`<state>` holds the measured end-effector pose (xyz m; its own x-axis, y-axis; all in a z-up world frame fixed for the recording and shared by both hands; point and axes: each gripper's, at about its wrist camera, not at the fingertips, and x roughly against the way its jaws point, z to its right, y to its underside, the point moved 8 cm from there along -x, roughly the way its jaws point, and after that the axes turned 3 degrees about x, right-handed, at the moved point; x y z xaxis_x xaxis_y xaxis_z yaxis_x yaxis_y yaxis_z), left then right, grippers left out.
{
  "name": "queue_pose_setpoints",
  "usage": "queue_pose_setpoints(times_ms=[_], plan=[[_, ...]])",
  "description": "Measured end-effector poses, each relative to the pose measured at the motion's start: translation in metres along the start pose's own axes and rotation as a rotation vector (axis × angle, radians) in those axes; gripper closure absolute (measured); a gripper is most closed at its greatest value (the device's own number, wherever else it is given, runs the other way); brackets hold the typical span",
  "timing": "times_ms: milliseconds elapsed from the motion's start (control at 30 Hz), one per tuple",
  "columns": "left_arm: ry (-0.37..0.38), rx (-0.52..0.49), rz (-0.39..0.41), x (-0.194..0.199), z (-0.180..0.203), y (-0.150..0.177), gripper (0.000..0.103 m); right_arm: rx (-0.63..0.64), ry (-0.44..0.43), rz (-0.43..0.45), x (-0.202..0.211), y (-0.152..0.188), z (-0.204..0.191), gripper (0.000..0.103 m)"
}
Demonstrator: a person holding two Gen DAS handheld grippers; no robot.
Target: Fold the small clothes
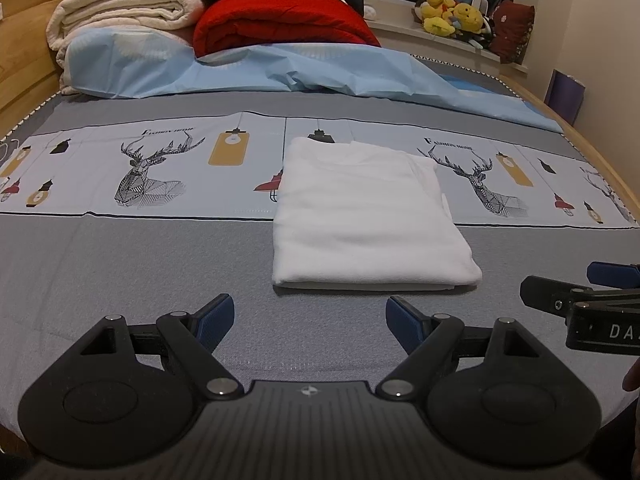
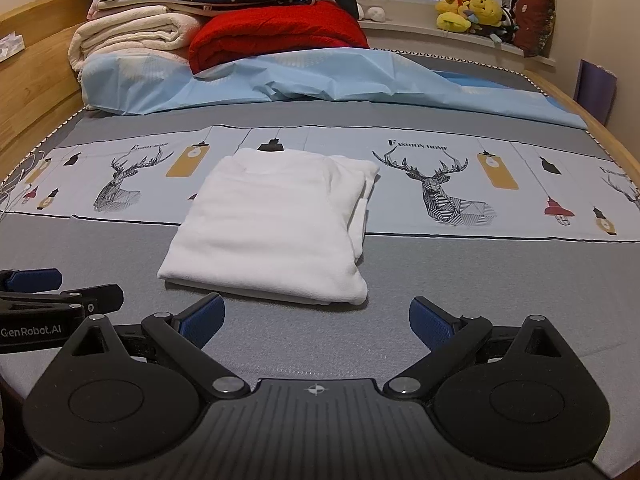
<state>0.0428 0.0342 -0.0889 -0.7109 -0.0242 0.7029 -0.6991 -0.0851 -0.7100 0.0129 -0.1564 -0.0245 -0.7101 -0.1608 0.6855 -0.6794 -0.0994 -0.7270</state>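
A white garment (image 1: 368, 216) lies folded into a neat rectangle on the grey bed cover (image 1: 140, 264), its folded edge nearest me. In the right wrist view the same white garment (image 2: 276, 228) shows stacked layers along its right side. My left gripper (image 1: 310, 320) hovers open just short of the garment's near edge, nothing between its blue pads. My right gripper (image 2: 316, 320) is open too, close to the garment's near right corner, and empty. Each gripper shows at the edge of the other's view: the right gripper (image 1: 600, 292), the left gripper (image 2: 44, 292).
A crumpled light blue sheet (image 1: 280, 68) crosses the bed behind the garment. Behind it sit a red blanket (image 1: 280, 24) and stacked cream bedding (image 1: 128, 12). Wooden bed rails (image 2: 36, 92) run along both sides. Yellow plush toys (image 2: 472, 12) rest on the window sill.
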Motion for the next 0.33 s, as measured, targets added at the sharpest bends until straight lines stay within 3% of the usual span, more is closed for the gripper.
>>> queue_pose_setpoints(times_ms=[333], plan=[[-0.002,0.0,0.0,-0.0001,0.0003,0.0,0.016,0.002,-0.002,-0.002,-0.0012,0.0012,-0.0015,0.005]])
